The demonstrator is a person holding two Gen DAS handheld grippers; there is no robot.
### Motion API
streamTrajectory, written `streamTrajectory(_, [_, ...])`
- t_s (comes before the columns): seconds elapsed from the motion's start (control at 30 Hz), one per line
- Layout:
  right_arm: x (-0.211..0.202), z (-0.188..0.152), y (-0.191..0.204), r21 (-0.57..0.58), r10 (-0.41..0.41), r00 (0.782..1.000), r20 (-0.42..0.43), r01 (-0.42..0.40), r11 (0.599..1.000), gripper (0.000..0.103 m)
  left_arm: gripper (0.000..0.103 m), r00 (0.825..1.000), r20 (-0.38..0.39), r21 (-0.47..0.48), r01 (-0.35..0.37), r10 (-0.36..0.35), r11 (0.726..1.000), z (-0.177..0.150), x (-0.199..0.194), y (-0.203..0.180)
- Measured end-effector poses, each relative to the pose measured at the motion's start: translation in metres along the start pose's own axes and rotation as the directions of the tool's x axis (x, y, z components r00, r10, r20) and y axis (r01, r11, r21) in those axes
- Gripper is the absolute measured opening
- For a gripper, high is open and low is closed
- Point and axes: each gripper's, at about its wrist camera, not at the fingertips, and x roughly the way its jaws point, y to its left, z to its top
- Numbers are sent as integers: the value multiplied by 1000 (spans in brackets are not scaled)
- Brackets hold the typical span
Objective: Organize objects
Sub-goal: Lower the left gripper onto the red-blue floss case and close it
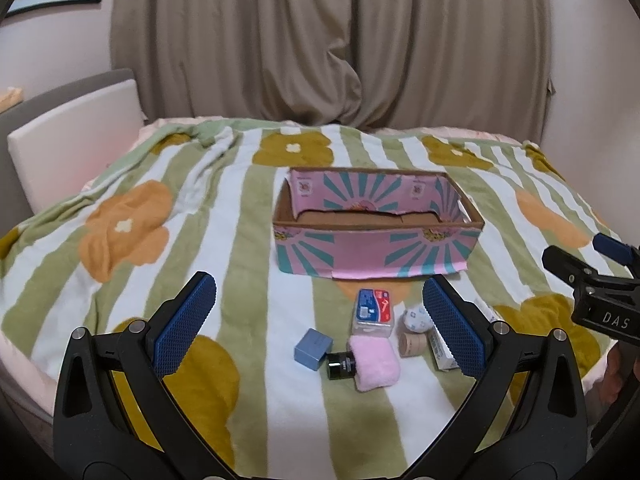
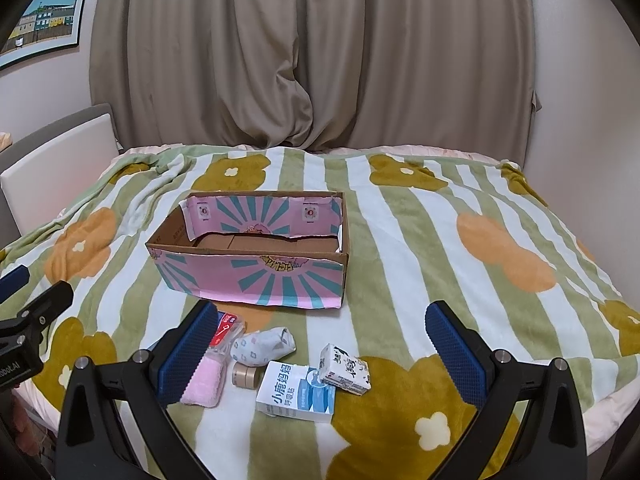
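An open pink and teal cardboard box (image 1: 376,254) (image 2: 256,280) stands on the bed. Small items lie in front of it: a blue cube box (image 1: 313,349), a dark jar (image 1: 340,365), a pink cloth (image 1: 374,362) (image 2: 204,384), a clear packet with a red and blue label (image 1: 374,311) (image 2: 228,330), a patterned sock ball (image 1: 417,320) (image 2: 262,346), a tan tape roll (image 1: 413,345) (image 2: 245,376), a white and blue carton (image 2: 298,392) and a tissue pack (image 2: 345,369). My left gripper (image 1: 316,322) is open above the items. My right gripper (image 2: 322,354) is open too.
A green and white striped blanket (image 1: 240,240) (image 2: 420,240) with orange and mustard flowers covers the bed. Beige curtains (image 1: 328,40) hang behind. A pale padded headboard (image 1: 76,140) stands at the left. A framed picture (image 2: 44,16) hangs on the wall.
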Motion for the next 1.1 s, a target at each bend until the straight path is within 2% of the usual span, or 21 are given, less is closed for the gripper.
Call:
streamTrajectory(0.2, [2,1,-3,3,-3,1000,-6,3,1000,103,103,995,-86,22,56,-54,998,-5,36,-6])
streamTrajectory(0.4, [2,0,-9,9,-16,1000,-10,16,1000,103,103,975,-207,66,94,-78,993,-8,94,-14])
streamTrajectory(0.57, [3,0,-18,22,-31,999,-18,32,999,103,103,948,-302,57,126,-104,990,-8,143,-17])
streamTrajectory(0.7, [5,-1,-26,33,-45,999,-28,45,998,103,103,916,-378,45,163,-135,986,-9,180,-26])
streamTrajectory(0.97, [12,-2,-39,49,-58,997,-46,60,997,103,103,858,-502,70,169,-112,983,-18,232,-49])
streamTrajectory(1.1, [15,-4,-43,56,-60,997,-54,63,996,103,103,838,-537,76,165,-99,983,-24,247,-56])
